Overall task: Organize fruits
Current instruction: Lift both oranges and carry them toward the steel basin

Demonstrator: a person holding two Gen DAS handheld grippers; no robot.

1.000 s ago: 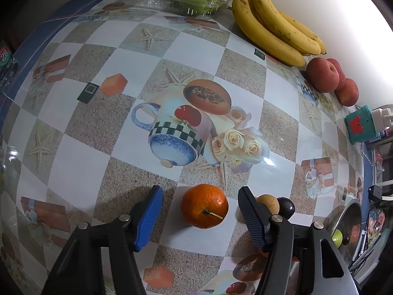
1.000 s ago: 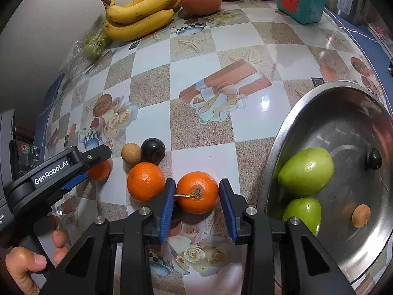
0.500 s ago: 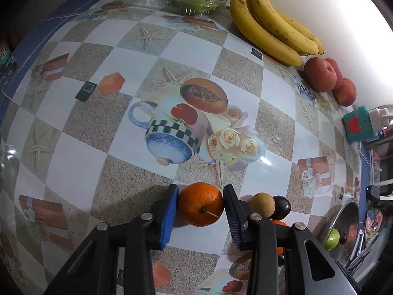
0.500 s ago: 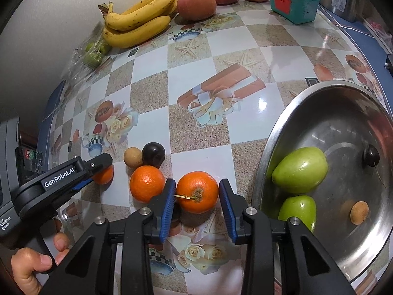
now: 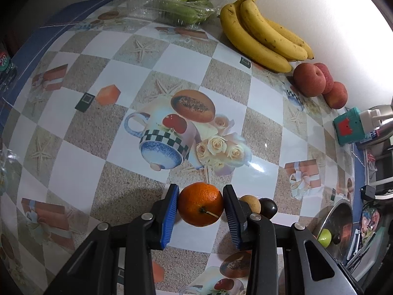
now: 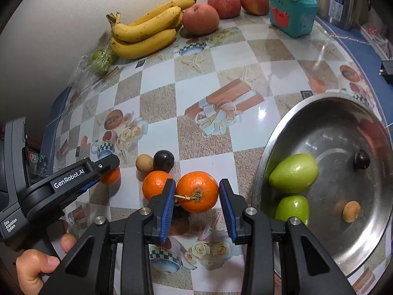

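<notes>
Gripping one orange (image 5: 200,204) on the tablecloth, the left gripper (image 5: 200,207) has both blue pads against it. Right gripper (image 6: 196,196) brackets a second orange (image 6: 197,191) beside the steel tray (image 6: 319,113), apparently pinched, contact unclear. Lift straight, avoiding neighbouring fruit.

Printed table (image 6: 245,56): bananas (image 6: 147,32) at wall, bagged green fruit (image 6: 100,59) left of them, red apples (image 6: 223,5) right, steel tray (image 6: 277,132) well in front.
</notes>
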